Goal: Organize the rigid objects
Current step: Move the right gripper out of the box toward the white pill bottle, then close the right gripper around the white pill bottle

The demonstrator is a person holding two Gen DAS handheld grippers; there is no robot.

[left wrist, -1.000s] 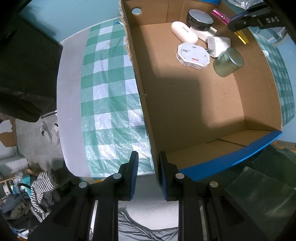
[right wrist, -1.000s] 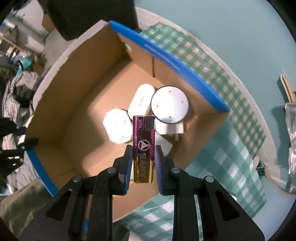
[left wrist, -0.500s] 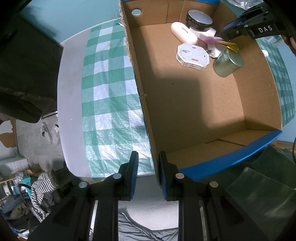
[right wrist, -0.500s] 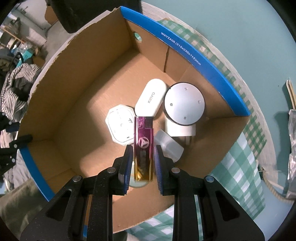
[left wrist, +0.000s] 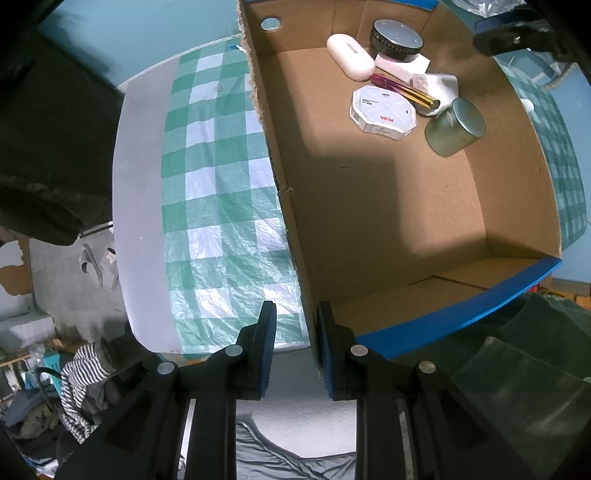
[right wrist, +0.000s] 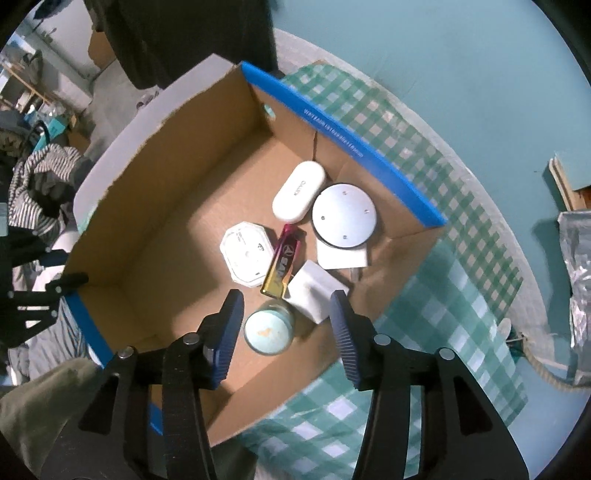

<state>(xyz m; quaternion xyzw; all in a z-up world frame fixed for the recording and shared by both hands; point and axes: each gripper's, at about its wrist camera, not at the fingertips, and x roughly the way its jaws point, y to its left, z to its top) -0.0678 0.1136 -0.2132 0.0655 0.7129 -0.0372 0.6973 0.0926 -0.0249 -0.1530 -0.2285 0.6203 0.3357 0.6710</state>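
A purple-and-gold lighter lies flat on the floor of the cardboard box, between a white octagonal case and a white adapter. My right gripper hangs above it pointing down. Its jaws are opening and hold nothing. It shows as a dark shape at the top right of the left wrist view. My left gripper is shut on the box's near corner wall.
Also in the box are a white oval case, a round grey-topped disc and a small green jar. The near half of the box floor is bare. A green checked cloth covers the table. Clothes lie on the floor beyond.
My right gripper lowered the lighter into the box, opened and let it go, then rose. The lighter now lies on the box floor. My left gripper has not moved.
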